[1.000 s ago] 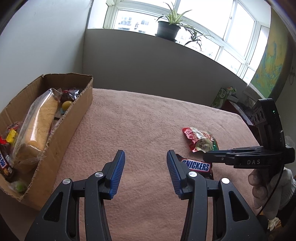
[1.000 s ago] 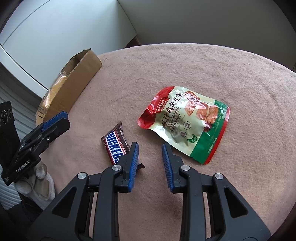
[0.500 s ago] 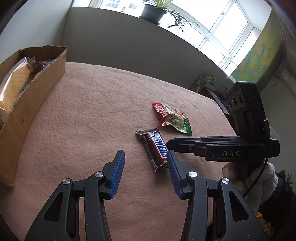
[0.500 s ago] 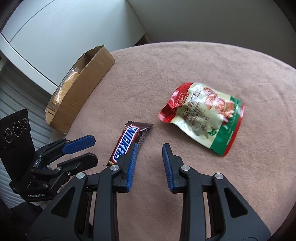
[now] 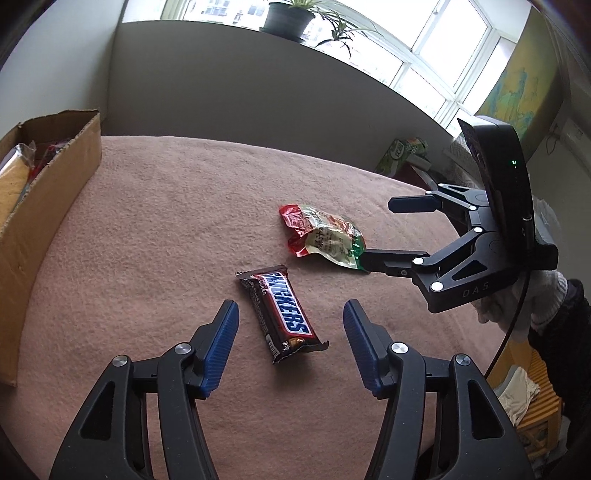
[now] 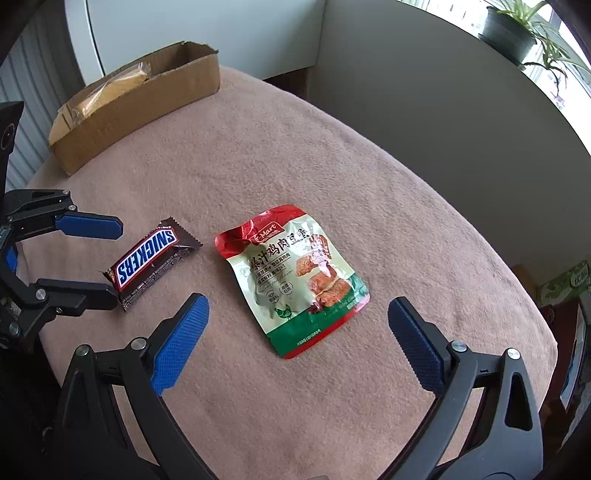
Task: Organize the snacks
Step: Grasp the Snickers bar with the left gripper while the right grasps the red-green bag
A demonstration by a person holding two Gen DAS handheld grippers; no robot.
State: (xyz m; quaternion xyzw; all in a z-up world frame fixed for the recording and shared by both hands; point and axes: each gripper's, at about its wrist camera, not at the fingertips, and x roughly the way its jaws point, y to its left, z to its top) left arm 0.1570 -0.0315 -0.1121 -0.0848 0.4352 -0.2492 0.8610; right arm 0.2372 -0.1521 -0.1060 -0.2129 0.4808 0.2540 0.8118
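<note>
A Snickers bar (image 5: 282, 313) lies flat on the pink-brown cloth, with its near end between the tips of my open left gripper (image 5: 291, 319). The bar also shows in the right wrist view (image 6: 149, 264). A red, white and green snack pouch (image 6: 295, 277) lies flat just beyond the tips of my open right gripper (image 6: 297, 314). The pouch shows in the left wrist view (image 5: 325, 236) too, with the right gripper (image 5: 380, 230) at its right edge. A cardboard box (image 5: 40, 210) with bagged snacks stands at the table's left side.
The box also shows at the back left of the right wrist view (image 6: 136, 99). The cloth-covered table (image 6: 332, 166) ends close to a grey wall (image 5: 258, 92). A green carton (image 5: 400, 155) sits past the far edge. A potted plant (image 5: 291, 14) stands on the windowsill.
Both grippers have opened wider. The left gripper swung right from the box side until the Snickers bar lay between its fingers. The right gripper turned from the bar to face the pouch.
</note>
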